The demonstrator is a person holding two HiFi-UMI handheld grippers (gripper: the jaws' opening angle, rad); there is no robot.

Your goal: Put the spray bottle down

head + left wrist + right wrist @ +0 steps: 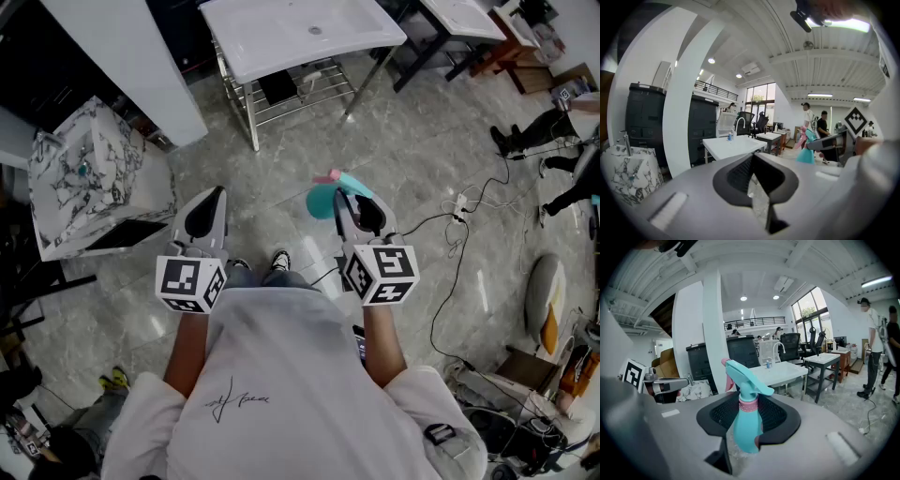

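A teal spray bottle [323, 199] with a pink trigger and pink collar stands upright between the jaws of my right gripper [361, 217], held at about waist height above the grey tiled floor. In the right gripper view the bottle [746, 427] fills the gap and the pads press on its neck and shoulder; the right gripper [749, 420] is shut on it. My left gripper [202, 217] is level with it to the left, about a hand's width apart. Its jaws [757, 180] stand slightly apart with only floor showing between them. From the left gripper view the bottle [805, 152] shows at the right.
A white basin table [300, 33] on a metal frame stands ahead. A marbled basin unit [89, 178] is at the left beside a white pillar [131, 66]. Cables [459, 234] trail over the floor at the right. People [874, 350] stand far right.
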